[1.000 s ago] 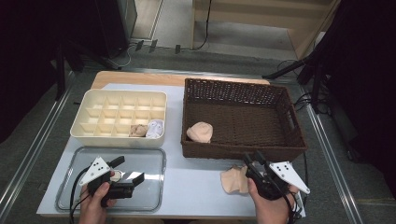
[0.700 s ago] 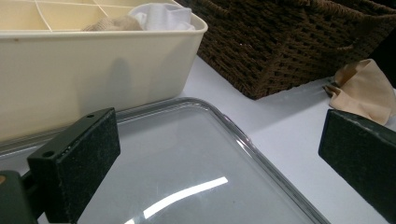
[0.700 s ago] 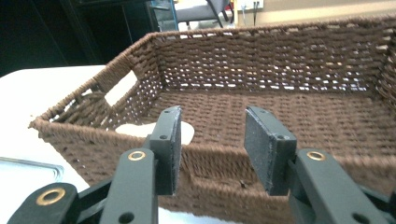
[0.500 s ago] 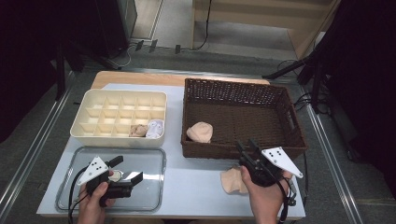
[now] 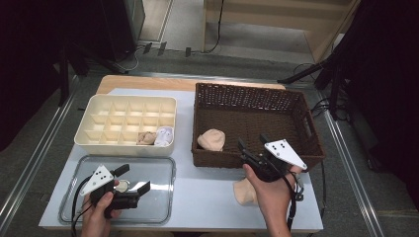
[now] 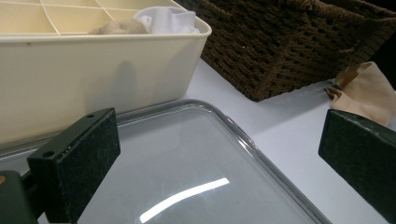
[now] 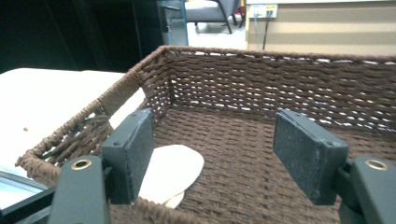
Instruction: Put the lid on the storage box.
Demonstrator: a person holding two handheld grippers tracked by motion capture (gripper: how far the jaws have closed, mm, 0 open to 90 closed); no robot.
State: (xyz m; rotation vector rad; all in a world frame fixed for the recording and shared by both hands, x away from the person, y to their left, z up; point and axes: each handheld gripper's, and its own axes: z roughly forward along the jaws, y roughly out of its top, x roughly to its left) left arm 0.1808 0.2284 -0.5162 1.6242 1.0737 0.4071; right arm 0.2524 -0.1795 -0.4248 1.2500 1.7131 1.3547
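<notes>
Lying nearest on the smooth white table, a soft beige sock sits beside the right gripper, whose jaws have just been opening (nothing between them), raised at the woven brown basket holding another rolled sock.

Beige sock lies bunched inside wicker basket.
</notes>
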